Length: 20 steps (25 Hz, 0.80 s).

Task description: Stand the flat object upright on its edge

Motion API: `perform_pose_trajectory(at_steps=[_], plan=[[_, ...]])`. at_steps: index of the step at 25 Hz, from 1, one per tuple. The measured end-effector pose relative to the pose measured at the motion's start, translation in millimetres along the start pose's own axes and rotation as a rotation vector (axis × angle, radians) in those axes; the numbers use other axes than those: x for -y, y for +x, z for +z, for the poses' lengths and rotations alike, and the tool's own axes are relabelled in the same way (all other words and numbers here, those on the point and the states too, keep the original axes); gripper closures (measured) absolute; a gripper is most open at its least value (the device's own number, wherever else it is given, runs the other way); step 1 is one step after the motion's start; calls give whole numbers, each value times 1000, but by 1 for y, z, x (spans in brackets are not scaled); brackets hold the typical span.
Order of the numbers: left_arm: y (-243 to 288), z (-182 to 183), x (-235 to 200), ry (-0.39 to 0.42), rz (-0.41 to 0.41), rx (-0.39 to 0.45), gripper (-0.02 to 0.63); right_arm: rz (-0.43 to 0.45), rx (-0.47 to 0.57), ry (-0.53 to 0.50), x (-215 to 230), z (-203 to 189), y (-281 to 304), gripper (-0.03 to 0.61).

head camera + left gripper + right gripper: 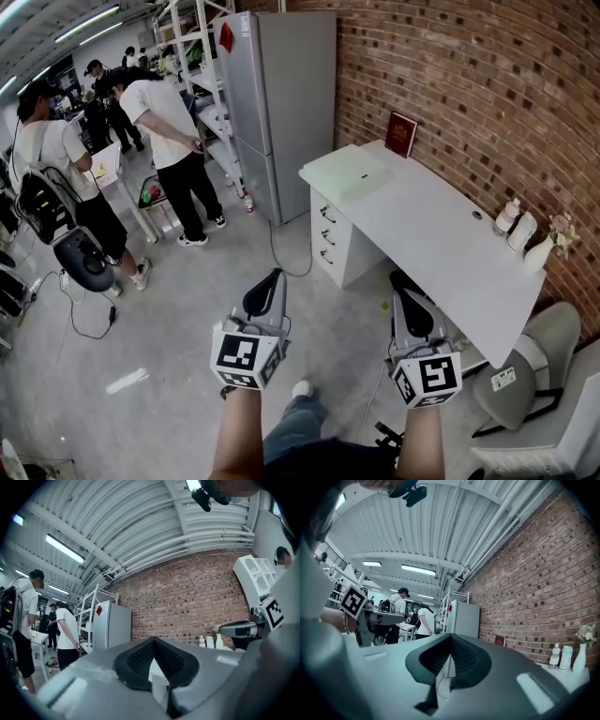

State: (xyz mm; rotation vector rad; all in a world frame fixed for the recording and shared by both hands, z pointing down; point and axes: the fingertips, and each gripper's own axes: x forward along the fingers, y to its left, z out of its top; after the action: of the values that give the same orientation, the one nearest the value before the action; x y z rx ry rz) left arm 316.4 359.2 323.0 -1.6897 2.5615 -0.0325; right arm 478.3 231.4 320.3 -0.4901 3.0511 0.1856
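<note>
Beside desk, left claw, right claw level (closed)

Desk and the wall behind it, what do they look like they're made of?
The desk looks like laminated board or painted wood, smooth matte white: its top is even and seamless, though the look leaves the core open. The wall is bare brick, rough and unpainted: red-brown courses with pale mortar lines.

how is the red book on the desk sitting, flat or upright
Upright: the book stands on its bottom edge on the desk, at the brick wall.
</note>
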Motion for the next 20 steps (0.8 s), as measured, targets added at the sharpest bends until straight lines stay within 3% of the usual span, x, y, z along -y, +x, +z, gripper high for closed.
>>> perform_pose_trajectory(at_steps=[4,14,20], plan=[[42,-7,-35,-29,-5,-31,617,1,-24,-1,5,-9,54,580],[136,-20,-123,-39,-46,-13,617,-44,-23,7,17,-19,176,580],[172,-24,-149,-37,-80,1,617,-63,-28,4,20,-23,220,580]])
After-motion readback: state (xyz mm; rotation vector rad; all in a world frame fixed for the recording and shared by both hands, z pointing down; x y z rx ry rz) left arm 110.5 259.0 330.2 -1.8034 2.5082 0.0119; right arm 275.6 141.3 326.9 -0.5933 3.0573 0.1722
